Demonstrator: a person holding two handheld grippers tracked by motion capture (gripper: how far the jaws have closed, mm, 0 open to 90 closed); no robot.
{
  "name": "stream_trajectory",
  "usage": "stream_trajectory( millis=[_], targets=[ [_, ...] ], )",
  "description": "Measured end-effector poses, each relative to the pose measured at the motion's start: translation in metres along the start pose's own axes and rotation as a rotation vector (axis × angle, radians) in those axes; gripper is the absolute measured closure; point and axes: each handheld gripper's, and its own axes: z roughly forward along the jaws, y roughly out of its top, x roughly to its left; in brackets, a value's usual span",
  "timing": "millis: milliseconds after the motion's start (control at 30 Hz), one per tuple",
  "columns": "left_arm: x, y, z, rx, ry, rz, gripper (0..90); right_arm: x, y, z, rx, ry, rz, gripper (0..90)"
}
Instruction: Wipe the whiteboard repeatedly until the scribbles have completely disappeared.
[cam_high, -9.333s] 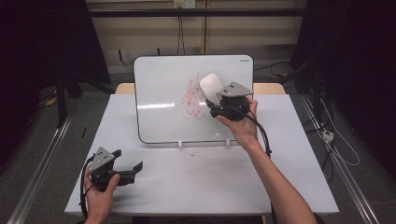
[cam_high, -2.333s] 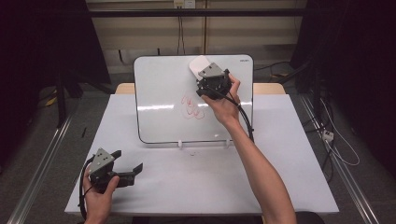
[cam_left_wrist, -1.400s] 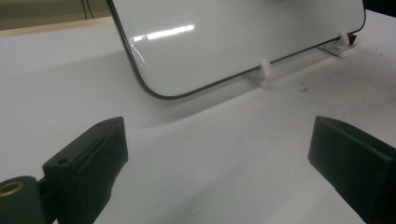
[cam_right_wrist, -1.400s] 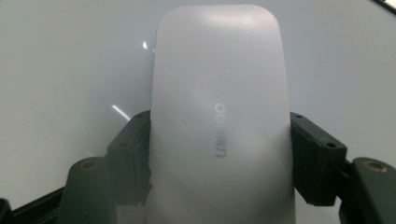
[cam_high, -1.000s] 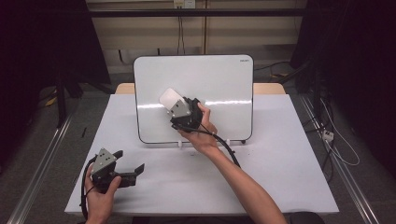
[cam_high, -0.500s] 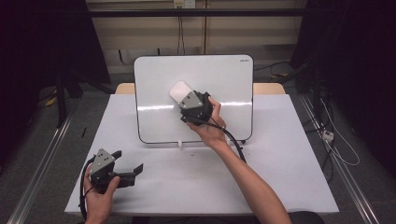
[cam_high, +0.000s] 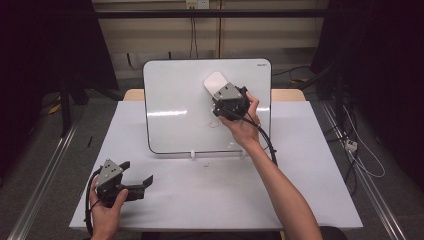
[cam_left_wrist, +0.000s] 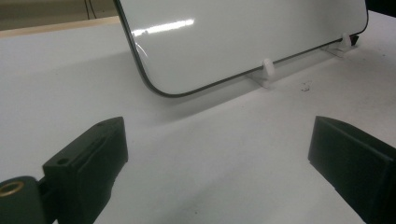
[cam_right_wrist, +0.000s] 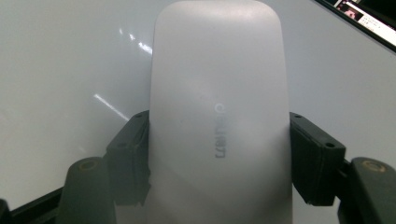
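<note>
The work in hand is wiping the whiteboard (cam_high: 175, 100), which stands propped at the back of the white table (cam_high: 320, 200). The right gripper (cam_high: 222, 97) has its jaws clamped on the sides of a pale eraser (cam_right_wrist: 219, 116), pressed flat against the upper right of the whiteboard. Most of the whiteboard looks clean; a faint reddish mark (cam_high: 214, 123) seems to remain just below the eraser, near the whiteboard's middle, though the high view is too coarse to be sure. That spot likely needs one more pass. The left gripper (cam_high: 135, 182) rests on the table well in front of the whiteboard's lower left corner, jaws wide apart and holding nothing.
</note>
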Motion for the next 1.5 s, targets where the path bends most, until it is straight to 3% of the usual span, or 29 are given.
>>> stream_trajectory(
  millis=[100, 267, 700, 767, 833, 1033, 1200, 1333, 1500],
  targets=[
    [-0.001, 0.000, 0.001, -0.003, 0.003, -0.002, 4.8, 0.002, -0.004, 0.000, -0.004, 0.003, 0.021, 31.7],
    [-0.002, 0.000, 0.001, -0.001, 0.003, 0.001, 4.8, 0.011, -0.011, -0.003, -0.004, 0.011, 0.008, 31.7],
    [-0.003, 0.001, 0.002, 0.004, 0.001, 0.009, 4.8, 0.054, -0.033, -0.014, -0.008, 0.066, -0.042, 31.7],
    [-0.003, 0.000, 0.002, 0.004, 0.001, 0.007, 4.8, 0.065, -0.039, -0.017, -0.006, 0.082, -0.080, 31.7],
    [-0.003, 0.000, 0.002, 0.004, 0.001, 0.006, 4.8, 0.067, -0.042, -0.019, -0.010, 0.085, -0.087, 31.7],
    [-0.002, 0.000, 0.002, 0.003, 0.002, 0.003, 4.8, 0.064, -0.041, -0.018, -0.003, 0.096, -0.104, 31.8],
    [-0.002, 0.001, 0.002, 0.008, -0.002, 0.012, 4.8, 0.056, -0.035, -0.015, -0.004, 0.084, -0.077, 31.7],
    [-0.002, 0.000, 0.002, -0.002, 0.001, 0.000, 4.8, 0.039, -0.021, -0.009, 0.000, 0.067, -0.057, 31.7],
    [-0.001, 0.000, 0.001, 0.003, 0.002, 0.003, 4.8, 0.028, -0.007, -0.002, 0.005, 0.057, -0.034, 31.7]
  ],
)
